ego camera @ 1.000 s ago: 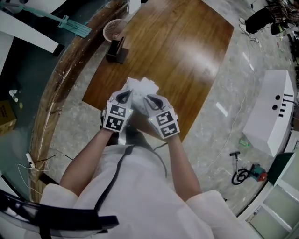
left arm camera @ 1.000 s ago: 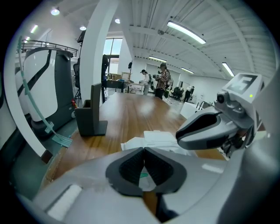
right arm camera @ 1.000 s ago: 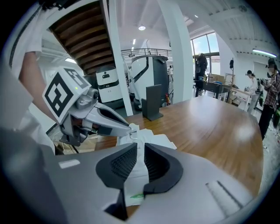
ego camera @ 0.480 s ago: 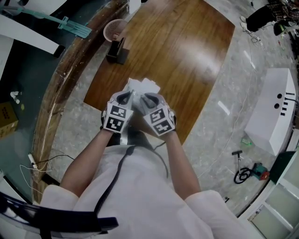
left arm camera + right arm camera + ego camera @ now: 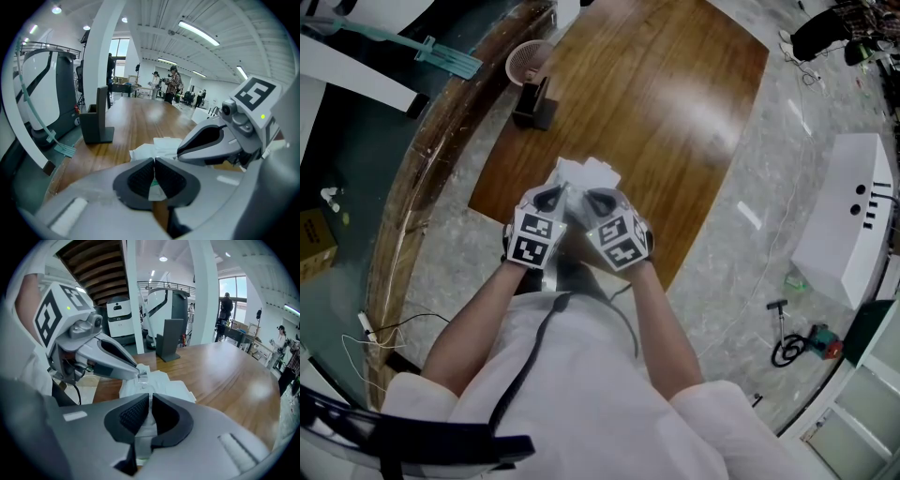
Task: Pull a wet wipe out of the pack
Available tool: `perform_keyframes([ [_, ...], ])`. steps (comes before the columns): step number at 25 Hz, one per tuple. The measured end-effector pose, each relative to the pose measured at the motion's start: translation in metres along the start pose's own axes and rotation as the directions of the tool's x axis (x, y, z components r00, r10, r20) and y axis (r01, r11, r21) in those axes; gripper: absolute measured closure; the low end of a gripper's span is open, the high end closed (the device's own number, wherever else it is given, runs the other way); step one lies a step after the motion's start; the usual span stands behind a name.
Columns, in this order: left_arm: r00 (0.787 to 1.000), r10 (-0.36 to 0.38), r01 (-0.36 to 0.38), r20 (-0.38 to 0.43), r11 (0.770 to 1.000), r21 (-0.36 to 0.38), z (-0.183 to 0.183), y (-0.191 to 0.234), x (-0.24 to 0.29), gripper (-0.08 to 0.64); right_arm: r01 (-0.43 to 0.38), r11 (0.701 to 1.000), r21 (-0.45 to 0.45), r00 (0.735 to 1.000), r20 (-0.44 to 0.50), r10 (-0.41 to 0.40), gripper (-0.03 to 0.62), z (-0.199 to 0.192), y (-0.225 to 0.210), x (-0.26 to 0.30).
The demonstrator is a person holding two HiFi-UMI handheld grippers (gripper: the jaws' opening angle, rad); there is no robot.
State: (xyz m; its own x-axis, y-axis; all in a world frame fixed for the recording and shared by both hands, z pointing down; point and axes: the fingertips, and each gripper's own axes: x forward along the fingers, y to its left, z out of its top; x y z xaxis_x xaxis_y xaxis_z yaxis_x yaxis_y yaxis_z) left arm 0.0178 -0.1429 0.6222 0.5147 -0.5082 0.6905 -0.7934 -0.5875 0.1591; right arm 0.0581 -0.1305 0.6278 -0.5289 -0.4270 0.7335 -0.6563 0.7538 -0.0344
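At the left of the head view a curved wood-rimmed barrier [image 5: 412, 178] runs along pale stone floor [image 5: 769, 234]. A small basket [image 5: 530, 58] stands at the top, and just below it a black stand [image 5: 534, 101] sits on the corner of the glossy wooden table [image 5: 675, 112]. A white cabinet [image 5: 848, 220] stands well apart on the right. The gripper views show an open hall with white columns, strip lights and people far off.

The left gripper [image 5: 154, 163] has its jaws pressed together. Seen from the right gripper view, its tips nip a small clear flap [image 5: 141, 376] at the near edge of the white heap. The right gripper [image 5: 150, 399], just beside it, has its jaws closed on a strip of the wet wipe [image 5: 157, 383] that runs up between the pads.

The rest of the wipe lies bunched on the table's near end, directly ahead of both grippers. The pack cannot be told apart from that heap.
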Motion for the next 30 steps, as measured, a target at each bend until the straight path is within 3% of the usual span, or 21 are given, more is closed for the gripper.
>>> perform_keyframes([
  [16,0.999,-0.035,0.034,0.028,0.999,0.019,0.006,0.001,-0.014,0.541,0.041,0.998,0.054,0.998,0.05,-0.043,0.58,0.011,-0.003,-0.016],
  [30,0.993,-0.083,0.079,0.078,0.996,0.052,0.021,-0.007,-0.036,0.501,0.139,0.985,0.1,0.98,0.131,-0.152,0.58,0.03,0.0,-0.043],
])
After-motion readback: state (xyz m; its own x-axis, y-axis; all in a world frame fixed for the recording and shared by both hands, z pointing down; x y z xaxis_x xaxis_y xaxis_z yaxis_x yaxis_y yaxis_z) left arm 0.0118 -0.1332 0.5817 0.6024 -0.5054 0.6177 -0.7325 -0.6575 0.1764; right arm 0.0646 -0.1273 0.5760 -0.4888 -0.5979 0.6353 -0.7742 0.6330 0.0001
